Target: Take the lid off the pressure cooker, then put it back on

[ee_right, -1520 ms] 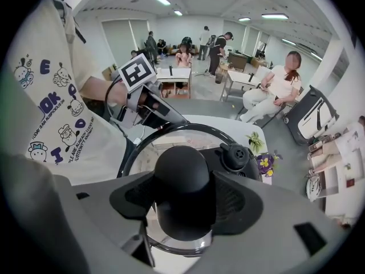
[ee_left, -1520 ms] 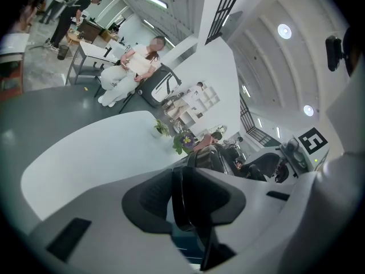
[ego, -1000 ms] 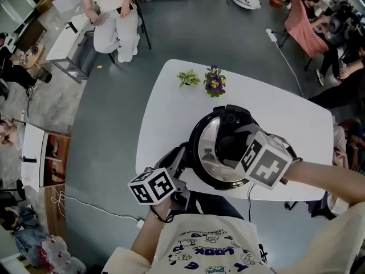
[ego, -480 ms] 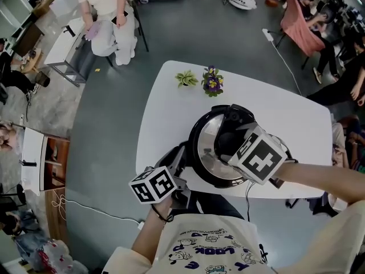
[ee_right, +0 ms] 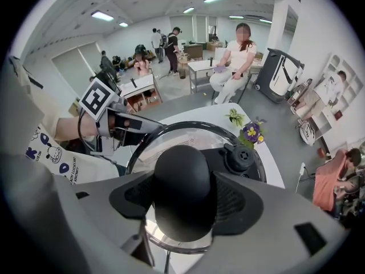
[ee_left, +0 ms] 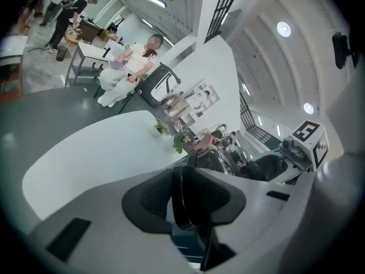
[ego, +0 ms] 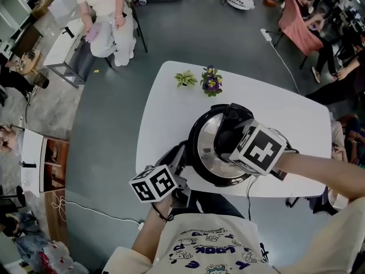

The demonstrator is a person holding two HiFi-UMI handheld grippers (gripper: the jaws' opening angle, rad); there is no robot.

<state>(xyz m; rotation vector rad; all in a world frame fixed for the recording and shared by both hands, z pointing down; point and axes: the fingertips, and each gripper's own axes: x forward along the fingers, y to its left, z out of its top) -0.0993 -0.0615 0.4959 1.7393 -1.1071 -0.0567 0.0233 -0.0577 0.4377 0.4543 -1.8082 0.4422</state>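
Head view: the black pressure cooker (ego: 197, 153), its shiny steel lid (ego: 212, 156) on, is sitting on the white table (ego: 165, 113), unmoved since a second ago. The right gripper (ego: 228, 141) above it has been rolling slightly.

Left gripper view: the left gripper (ee_left: 188, 196) is pinching the cooker's thin black side handle (ee_left: 181, 181).

Right gripper view: the right gripper is clamping the lid's round black knob (ee_right: 182, 170).

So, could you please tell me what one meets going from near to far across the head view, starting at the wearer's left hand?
The left gripper with its black-and-white marker cube → black pressure cooker with its shiny lid → small pot of purple flowers → seated person in white clothes.
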